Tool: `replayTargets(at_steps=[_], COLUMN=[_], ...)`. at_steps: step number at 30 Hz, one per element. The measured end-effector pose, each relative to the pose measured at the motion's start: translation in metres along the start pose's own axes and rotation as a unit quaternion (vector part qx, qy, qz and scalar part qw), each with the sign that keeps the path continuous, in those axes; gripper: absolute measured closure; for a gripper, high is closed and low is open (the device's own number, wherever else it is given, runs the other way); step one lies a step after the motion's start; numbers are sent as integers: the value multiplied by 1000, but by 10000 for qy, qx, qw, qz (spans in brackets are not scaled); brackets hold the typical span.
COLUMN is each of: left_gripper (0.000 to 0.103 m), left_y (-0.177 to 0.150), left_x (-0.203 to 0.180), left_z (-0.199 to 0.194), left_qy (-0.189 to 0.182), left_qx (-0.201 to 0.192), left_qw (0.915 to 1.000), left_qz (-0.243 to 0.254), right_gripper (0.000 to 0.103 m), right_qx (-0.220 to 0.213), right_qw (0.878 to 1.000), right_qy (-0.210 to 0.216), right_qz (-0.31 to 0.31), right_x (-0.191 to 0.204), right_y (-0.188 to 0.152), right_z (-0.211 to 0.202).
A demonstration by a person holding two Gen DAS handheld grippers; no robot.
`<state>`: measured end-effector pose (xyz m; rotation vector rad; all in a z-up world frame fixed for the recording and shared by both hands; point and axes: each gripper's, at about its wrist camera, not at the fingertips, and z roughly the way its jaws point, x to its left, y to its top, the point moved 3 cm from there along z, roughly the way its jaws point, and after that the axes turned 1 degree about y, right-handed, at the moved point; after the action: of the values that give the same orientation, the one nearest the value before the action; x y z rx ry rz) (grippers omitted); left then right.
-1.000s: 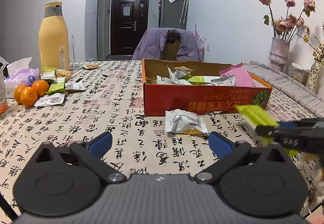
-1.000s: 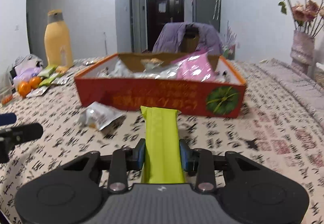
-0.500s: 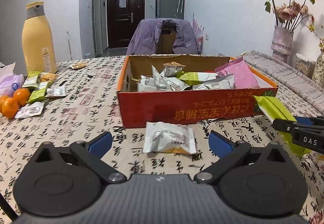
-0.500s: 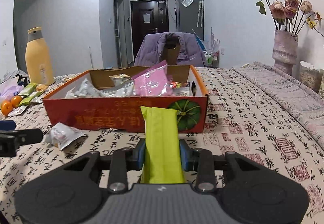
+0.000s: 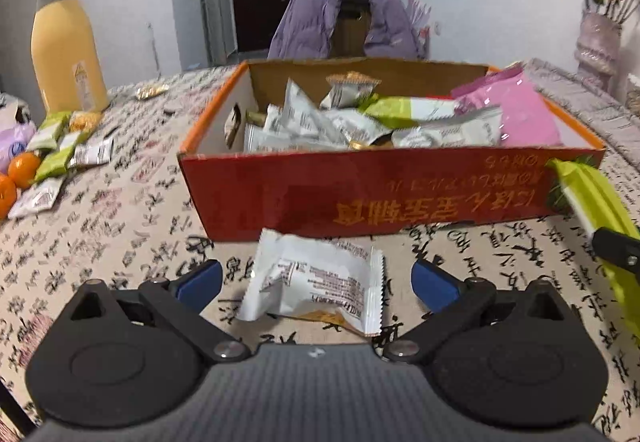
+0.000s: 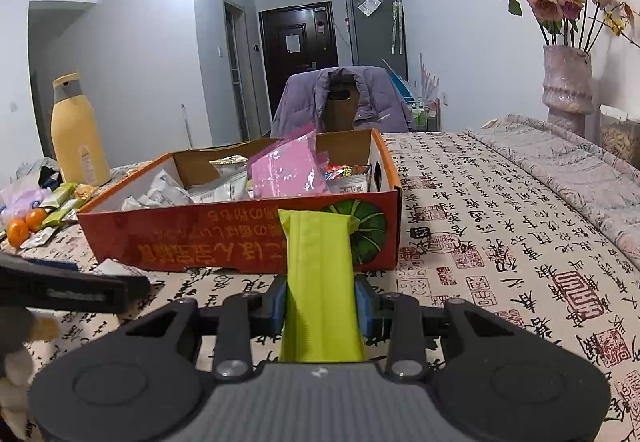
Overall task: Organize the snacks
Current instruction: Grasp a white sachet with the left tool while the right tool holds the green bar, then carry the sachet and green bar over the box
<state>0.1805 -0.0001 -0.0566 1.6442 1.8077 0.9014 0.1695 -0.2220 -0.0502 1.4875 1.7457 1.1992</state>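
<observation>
An orange-red cardboard box [image 5: 360, 194] holds several snack packets and a pink bag [image 5: 516, 106]; it also shows in the right wrist view [image 6: 224, 238]. My left gripper [image 5: 316, 278] is open, its blue pads either side of a white snack packet [image 5: 316, 282] lying on the table in front of the box. My right gripper [image 6: 320, 302] is shut on a lime-green snack bar [image 6: 320, 282], held just short of the box's front right corner. The green bar also shows in the left wrist view [image 5: 592, 202] at the right edge.
A tall yellow bottle [image 5: 66, 46] stands at the far left, with oranges [image 5: 22, 170] and loose snack packets [image 5: 64, 154] near it. A vase of dried roses [image 6: 566, 82] stands at the far right. A chair with a purple jacket [image 6: 340, 98] is behind the table.
My left gripper has moved forward and lower, so the white packet now lies between its open fingers. My right gripper with the green bar has moved closer to the box's right corner.
</observation>
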Motion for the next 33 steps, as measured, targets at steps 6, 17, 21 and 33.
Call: replayTargets(at_steps=[6, 17, 21, 33], left_gripper=[26, 49, 49, 49], left_y=[-1, -3, -5, 14], left_x=[6, 5, 4, 4], left_z=[7, -4, -17, -71], left_qy=[24, -86, -125, -318], left_qx=[133, -15, -177, -935], left_qw=[9997, 9998, 9997, 9951], left_qz=[-187, -157, -123, -30], right_gripper=[70, 70, 70, 70], right_qx=[-1, -66, -107, -407], right_qw=[10000, 9999, 9998, 9986], right_qy=[-16, -57, -53, 142], right_qz=[-20, -147, -168, -316], right_x=[1, 6, 8, 23], right_y=[0, 0, -1, 15], right_z=[0, -3, -6, -29])
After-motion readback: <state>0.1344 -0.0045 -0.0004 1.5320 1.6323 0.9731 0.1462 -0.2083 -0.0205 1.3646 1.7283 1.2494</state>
